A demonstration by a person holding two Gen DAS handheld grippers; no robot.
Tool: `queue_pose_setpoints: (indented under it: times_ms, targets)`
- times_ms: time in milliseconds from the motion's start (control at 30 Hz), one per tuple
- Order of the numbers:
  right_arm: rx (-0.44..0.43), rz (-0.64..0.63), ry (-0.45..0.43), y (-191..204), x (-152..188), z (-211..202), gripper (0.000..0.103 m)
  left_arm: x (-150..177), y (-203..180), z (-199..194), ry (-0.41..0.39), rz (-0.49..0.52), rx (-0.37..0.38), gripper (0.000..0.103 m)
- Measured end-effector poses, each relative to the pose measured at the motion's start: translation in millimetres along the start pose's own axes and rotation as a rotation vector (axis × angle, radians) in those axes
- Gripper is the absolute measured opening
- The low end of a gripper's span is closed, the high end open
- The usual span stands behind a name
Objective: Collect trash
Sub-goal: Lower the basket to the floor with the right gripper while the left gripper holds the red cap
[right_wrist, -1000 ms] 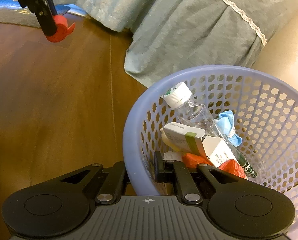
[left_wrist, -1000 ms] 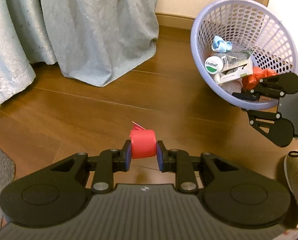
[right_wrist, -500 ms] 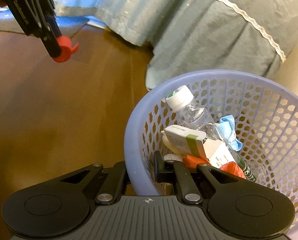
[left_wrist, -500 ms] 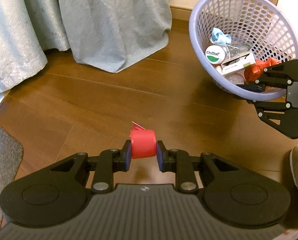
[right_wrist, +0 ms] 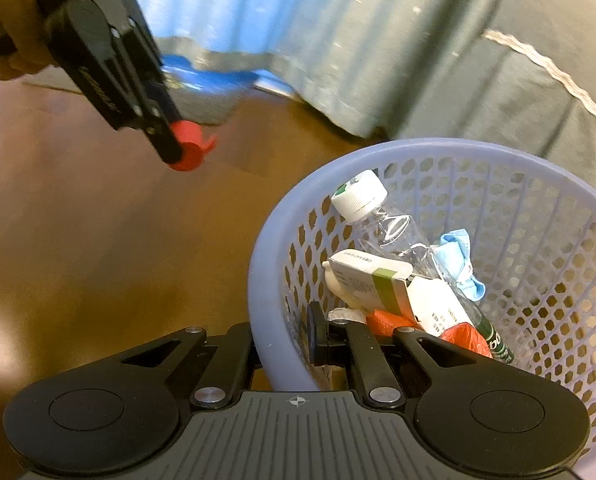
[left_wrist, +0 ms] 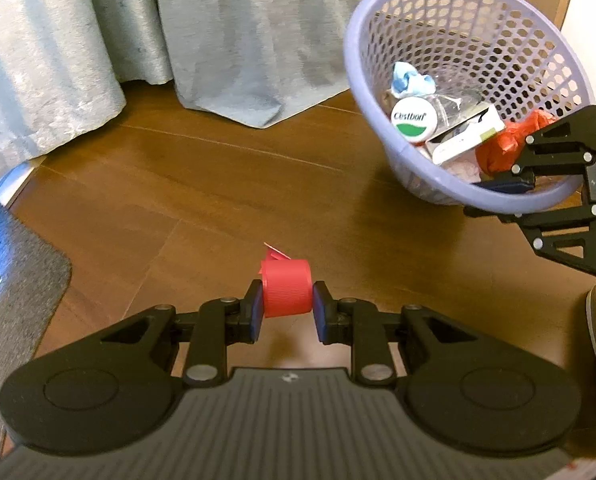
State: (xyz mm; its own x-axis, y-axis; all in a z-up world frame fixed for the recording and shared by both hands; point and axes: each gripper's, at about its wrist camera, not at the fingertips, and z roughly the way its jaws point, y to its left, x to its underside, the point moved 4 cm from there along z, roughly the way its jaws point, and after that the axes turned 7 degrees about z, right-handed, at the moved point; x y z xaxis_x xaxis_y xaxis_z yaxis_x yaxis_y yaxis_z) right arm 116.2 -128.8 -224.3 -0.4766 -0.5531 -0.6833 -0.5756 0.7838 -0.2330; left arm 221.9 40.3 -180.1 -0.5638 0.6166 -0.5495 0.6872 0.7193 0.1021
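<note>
Left tool [left_wrist: 286, 306] clamped on red cap [left_wrist: 286, 294]; right tool [right_wrist: 282, 346] pinching lavender basket [right_wrist: 266, 280] rim, tilted above floor [left_wrist: 218, 184].

Bottle [right_wrist: 381, 220], box [right_wrist: 393, 288] and mask [right_wrist: 457, 264] lie in the basket [right_wrist: 266, 280].

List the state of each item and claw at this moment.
left claw: shut on the red cap
red cap: held above the floor, outside the basket
right claw: shut on the basket rim
basket: tilted, holding trash
plastic bottle: capped, lying in the basket
</note>
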Motion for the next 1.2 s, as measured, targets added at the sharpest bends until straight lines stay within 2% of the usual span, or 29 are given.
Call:
queue_pose_setpoints:
  times_ms: [367, 633, 767, 1200]
  targets:
    - [-0.230, 0.028, -0.060, 20.6, -23.9, -10.8, 0.005, 13.0, 12.3, -19.2, -0.014, -0.070, -0.017, 0.021]
    - [-0.408, 0.164, -0.081, -0.8, -38.2, -15.5, 0.005, 17.4, 18.8, -34.2, -0.017, -0.109, -0.015, 0.021]
    - [-0.429, 0.179, -0.071, -10.9, -42.7, -15.3, 0.004, 14.3, 15.8, -38.1, -0.011, -0.107, -0.005, 0.021]
    - [-0.350, 0.066, -0.040, -4.8, -30.0, -29.3, 0.008, -14.9, -11.6, -51.0, -0.101, -0.061, 0.061, 0.021]
